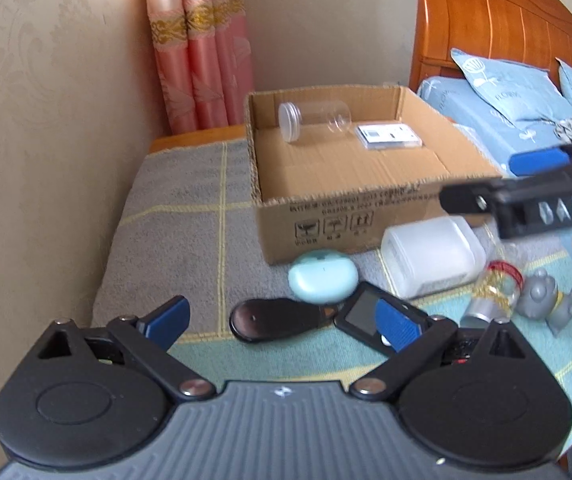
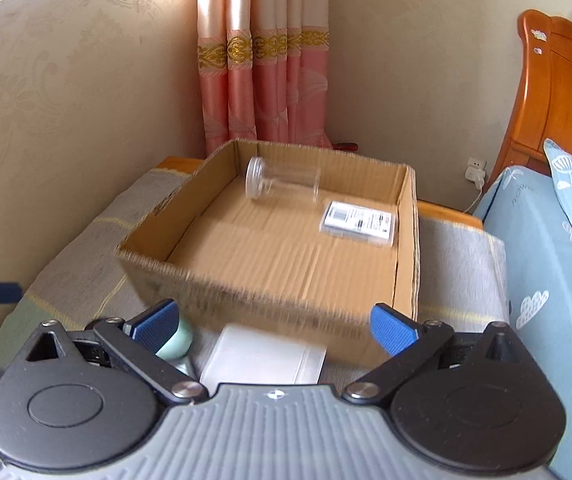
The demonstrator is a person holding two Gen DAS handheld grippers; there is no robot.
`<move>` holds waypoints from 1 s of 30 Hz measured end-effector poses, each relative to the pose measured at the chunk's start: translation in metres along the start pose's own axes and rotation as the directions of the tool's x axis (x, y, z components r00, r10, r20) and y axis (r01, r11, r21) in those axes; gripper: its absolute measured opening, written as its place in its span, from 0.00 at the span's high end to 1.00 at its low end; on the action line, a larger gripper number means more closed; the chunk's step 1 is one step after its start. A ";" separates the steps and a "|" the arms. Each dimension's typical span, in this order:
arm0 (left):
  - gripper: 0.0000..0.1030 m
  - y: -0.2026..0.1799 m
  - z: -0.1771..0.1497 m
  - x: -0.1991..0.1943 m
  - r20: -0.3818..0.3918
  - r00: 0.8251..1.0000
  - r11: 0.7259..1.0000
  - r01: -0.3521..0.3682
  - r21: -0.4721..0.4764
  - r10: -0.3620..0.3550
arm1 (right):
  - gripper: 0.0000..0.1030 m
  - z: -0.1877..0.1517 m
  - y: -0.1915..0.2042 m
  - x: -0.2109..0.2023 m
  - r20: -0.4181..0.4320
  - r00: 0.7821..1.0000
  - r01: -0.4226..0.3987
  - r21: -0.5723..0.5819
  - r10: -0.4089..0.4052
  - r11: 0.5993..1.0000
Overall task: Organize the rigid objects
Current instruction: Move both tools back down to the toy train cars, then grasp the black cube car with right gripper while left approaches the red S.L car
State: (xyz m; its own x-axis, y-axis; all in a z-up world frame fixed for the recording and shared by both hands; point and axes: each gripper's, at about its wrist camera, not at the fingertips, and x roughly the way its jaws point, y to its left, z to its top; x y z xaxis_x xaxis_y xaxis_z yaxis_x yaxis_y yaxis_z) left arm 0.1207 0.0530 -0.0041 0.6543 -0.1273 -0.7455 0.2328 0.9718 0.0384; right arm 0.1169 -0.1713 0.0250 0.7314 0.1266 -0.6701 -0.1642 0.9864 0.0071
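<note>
An open cardboard box (image 1: 366,216) sits on a cloth-covered table; it holds a clear jar (image 1: 314,120) lying on its side and a flat clear case (image 1: 388,136). The box (image 2: 270,292), jar (image 2: 282,180) and case (image 2: 360,222) also show in the right wrist view. In front of the box lie a mint earbud case (image 1: 322,276), a black oval case (image 1: 270,320), a small black device (image 1: 366,316), a white plastic container (image 1: 430,256), a small bottle with gold beads (image 1: 490,296) and a grey figurine (image 1: 546,300). My left gripper (image 1: 282,320) is open above the black oval case. My right gripper (image 2: 274,326) is open above the white container (image 2: 264,356).
A wall runs along the left, a pink curtain (image 1: 202,60) hangs behind the table. A bed with blue pillows (image 1: 518,96) and a wooden headboard (image 1: 498,12) stands to the right. The right gripper's body (image 1: 534,200) hovers over the box's right front corner.
</note>
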 end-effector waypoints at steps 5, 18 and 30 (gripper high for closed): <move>0.04 -0.004 -0.017 0.008 -0.044 0.999 0.999 0.032 0.014 -0.031 | 0.00 -0.054 0.013 -0.017 0.009 1.000 0.015 0.009 -0.015 1.000; 0.04 -0.031 -0.042 0.019 -0.120 0.979 0.984 0.169 0.050 -0.162 | 0.00 -0.131 0.020 -0.025 -0.113 0.993 0.038 -0.069 -0.046 0.997; 0.04 -0.029 -0.058 0.030 -0.169 0.974 0.985 0.162 0.056 -0.150 | 0.00 -0.139 0.022 -0.024 -0.135 0.990 0.025 -0.098 -0.038 0.995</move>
State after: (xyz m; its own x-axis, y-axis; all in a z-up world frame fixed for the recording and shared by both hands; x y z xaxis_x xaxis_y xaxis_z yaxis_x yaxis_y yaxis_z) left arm 0.0912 0.0325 -0.0660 0.4806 -0.2362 -0.8445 0.3753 0.9258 -0.0453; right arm 0.0038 -0.1670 -0.0617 0.6412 0.0740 -0.7638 -0.2102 0.9742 -0.0821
